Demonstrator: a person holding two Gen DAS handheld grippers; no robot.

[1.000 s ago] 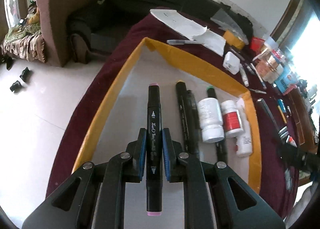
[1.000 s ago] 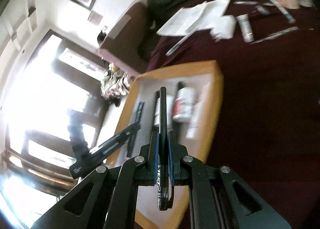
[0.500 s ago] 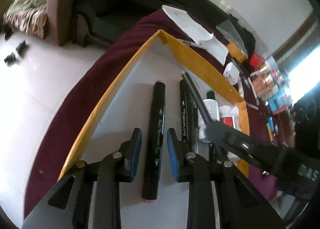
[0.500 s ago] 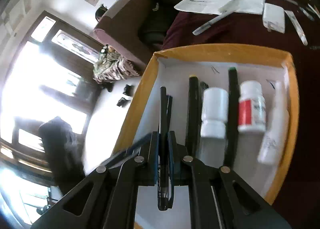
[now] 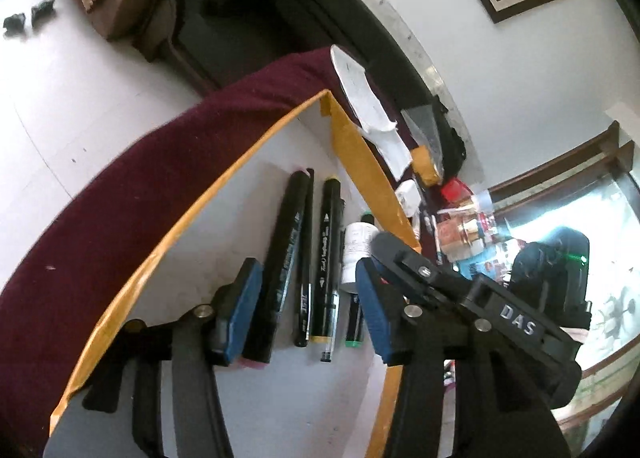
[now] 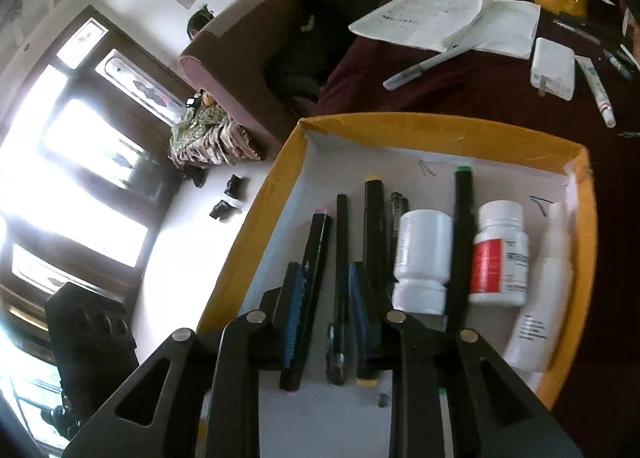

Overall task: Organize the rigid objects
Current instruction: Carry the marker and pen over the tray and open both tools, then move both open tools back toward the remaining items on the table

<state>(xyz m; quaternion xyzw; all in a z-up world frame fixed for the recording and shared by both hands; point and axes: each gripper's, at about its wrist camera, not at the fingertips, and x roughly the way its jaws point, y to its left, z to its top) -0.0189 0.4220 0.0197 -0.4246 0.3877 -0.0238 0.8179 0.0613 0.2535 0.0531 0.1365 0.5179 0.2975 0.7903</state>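
A yellow-edged tray [image 6: 448, 128] with a white floor is sitting on a dark red cloth [image 6: 460, 86], and the long things inside it are lying side by side, all pointing toward twelve o'clock. Going from left to right in the right wrist view, a fat black marker with pink ends [image 6: 310, 278] is lying first, leaning a little toward one o'clock. Just beside it a thin black pen [image 6: 341, 258] is lying flat. Next a black marker with yellow ends [image 6: 374, 242] is lying, and a small dark pen [image 6: 398, 218] is peeking out beside it. Then a white bottle [image 6: 424, 254] is lying on its side, then a black marker with green ends [image 6: 462, 242], then a bottle with a red label [image 6: 498, 254], and last a tall white bottle [image 6: 544, 286] near the tray's three o'clock wall. The right gripper [image 6: 326, 310] is pointing down over the thin black pen; its jaws have just been opening, and the blue pads [image 6: 292, 310] are standing a little apart on each side of the pen, not pressing it. In the left wrist view the left gripper [image 5: 308, 306] is hanging over the same tray with its jaws also just been opening, now standing wide. The pink marker, the thin pen and the yellow marker are lying loose on the floor between its pads. Past the tray, at twelve o'clock, white papers [image 6: 444, 24] and a silver pen [image 6: 428, 66] are resting on the cloth.
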